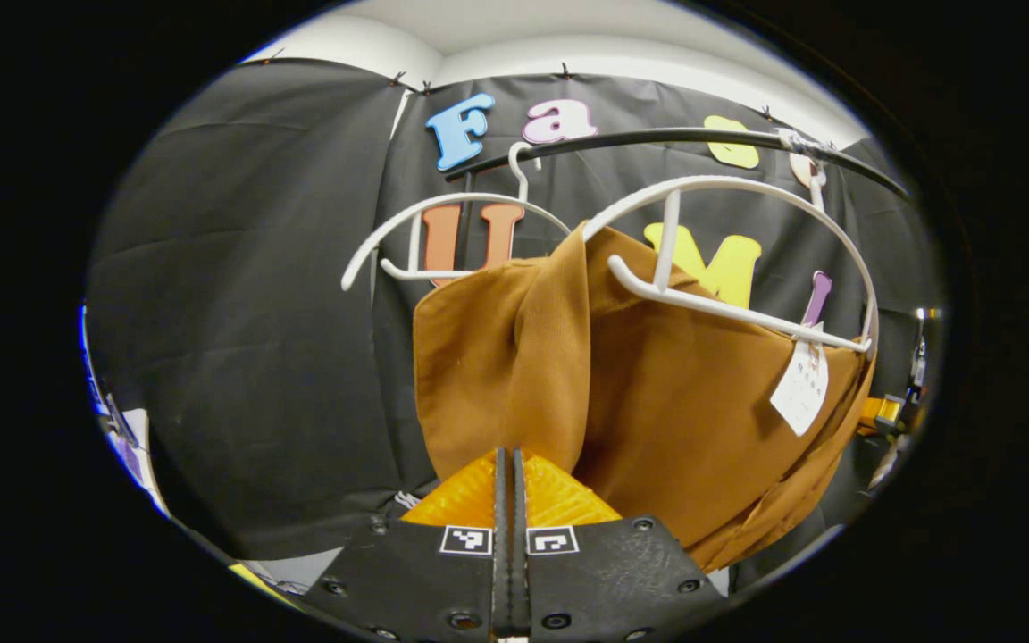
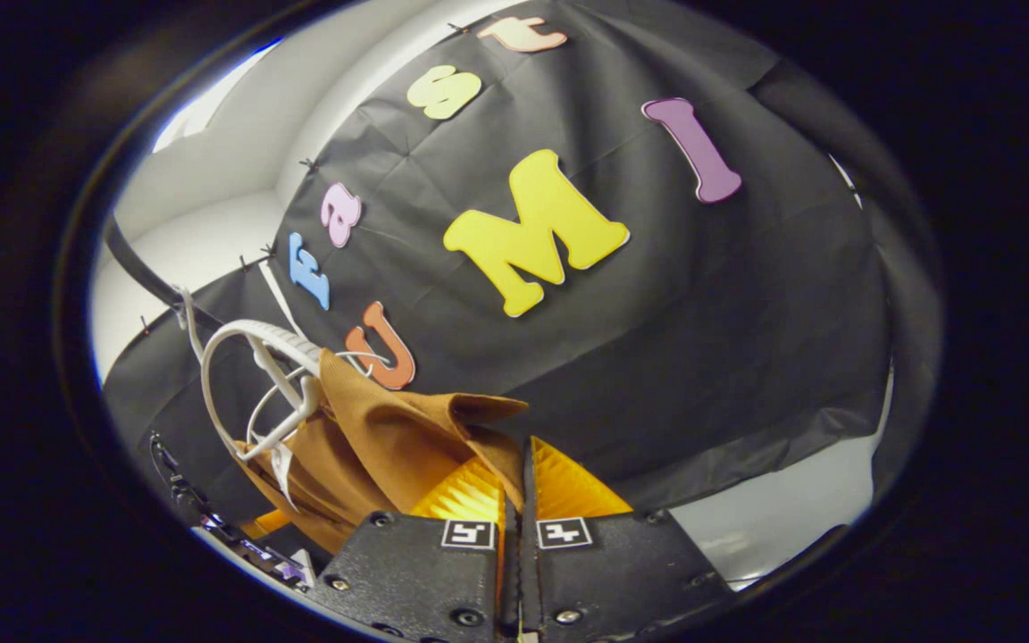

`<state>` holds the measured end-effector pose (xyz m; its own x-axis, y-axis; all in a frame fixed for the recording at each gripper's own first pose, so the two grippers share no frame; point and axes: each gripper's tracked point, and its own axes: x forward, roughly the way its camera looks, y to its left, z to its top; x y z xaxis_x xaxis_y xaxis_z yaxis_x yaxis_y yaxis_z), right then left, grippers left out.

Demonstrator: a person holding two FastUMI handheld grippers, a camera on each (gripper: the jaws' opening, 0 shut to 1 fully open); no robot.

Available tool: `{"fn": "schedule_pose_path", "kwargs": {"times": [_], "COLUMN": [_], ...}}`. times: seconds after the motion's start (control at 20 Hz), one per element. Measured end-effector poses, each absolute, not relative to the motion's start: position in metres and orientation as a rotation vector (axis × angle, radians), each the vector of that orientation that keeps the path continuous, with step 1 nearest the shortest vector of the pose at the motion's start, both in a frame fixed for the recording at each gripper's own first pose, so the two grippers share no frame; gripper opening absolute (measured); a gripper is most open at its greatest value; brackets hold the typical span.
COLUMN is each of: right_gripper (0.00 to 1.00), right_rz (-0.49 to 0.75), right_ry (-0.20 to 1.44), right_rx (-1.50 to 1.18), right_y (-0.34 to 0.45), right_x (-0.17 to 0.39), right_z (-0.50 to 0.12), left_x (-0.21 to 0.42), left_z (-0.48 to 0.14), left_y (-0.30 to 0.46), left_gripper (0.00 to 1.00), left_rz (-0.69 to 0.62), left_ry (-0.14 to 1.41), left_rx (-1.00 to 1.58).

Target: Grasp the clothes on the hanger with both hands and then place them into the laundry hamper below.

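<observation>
Left gripper view: our left gripper [image 1: 507, 464], fingers pressed together, pinches the brown garment [image 1: 657, 393] draped on a white hanger [image 1: 729, 192] on the black rail [image 1: 657, 137]. A white tag [image 1: 800, 386] hangs there, its print too small to read. Right gripper view: our right gripper [image 2: 514, 473], likewise closed, clamps the garment's edge.

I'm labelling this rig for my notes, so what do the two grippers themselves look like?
Each gripper, left gripper and right gripper, has a black body with visible screws, two ribbed fingers and a pair of small square black-and-white markers on top.
</observation>
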<state>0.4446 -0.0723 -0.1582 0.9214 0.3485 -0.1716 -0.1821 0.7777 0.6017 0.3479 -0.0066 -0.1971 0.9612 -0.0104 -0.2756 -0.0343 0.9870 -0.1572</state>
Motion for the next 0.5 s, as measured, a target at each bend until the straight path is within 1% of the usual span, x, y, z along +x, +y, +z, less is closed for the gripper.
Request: {"fn": "schedule_pose_path", "kwargs": {"times": [0.05,0.1,0.15,0.2,0.25,0.3,0.4,0.45,0.5], "right_gripper": [0.04,0.04,0.05,0.04,0.04,0.04,0.04,0.04,0.03], "right_rz": [0.289,0.276,0.267,0.261,0.274,0.307,0.357,0.375,0.419], "right_ry": [0.301,0.331,0.349,0.335,0.323,0.331,0.348,0.355,0.341], "right_rx": [0.624,0.638,0.648,0.669,0.693,0.702,0.734,0.701,0.636], "right_y": [-0.073,-0.076,-0.083,-0.087,-0.087,-0.079,-0.065,-0.055,-0.043], "right_x": [0.444,0.443,0.441,0.442,0.439,0.436,0.423,0.413,0.404], "right_z": [-0.163,-0.17,-0.178,-0.176,-0.172,-0.177,-0.186,-0.186,-0.184], "left_x": [0.347,0.347,0.345,0.347,0.35,0.349,0.341,0.339,0.335], "left_z": [-0.198,-0.196,-0.189,-0.184,-0.185,-0.188,-0.207,-0.219,-0.23], "left_y": [-0.004,-0.006,-0.01,-0.016,-0.019,-0.023,-0.028,-0.034,-0.04], "left_gripper": [0.0,0.0,0.07,0.0,0.01,0.31,0.31,0.19,0.19], "left_rz": [0.009,-0.013,-0.037,-0.075,-0.105,-0.126,-0.141,-0.151,-0.161], "left_ry": [0.261,0.239,0.218,0.211,0.204,0.198,0.223,0.254,0.281], "left_rx": [-0.17,-0.186,-0.201,-0.218,-0.231,-0.232,-0.213,-0.213,-0.215]}}
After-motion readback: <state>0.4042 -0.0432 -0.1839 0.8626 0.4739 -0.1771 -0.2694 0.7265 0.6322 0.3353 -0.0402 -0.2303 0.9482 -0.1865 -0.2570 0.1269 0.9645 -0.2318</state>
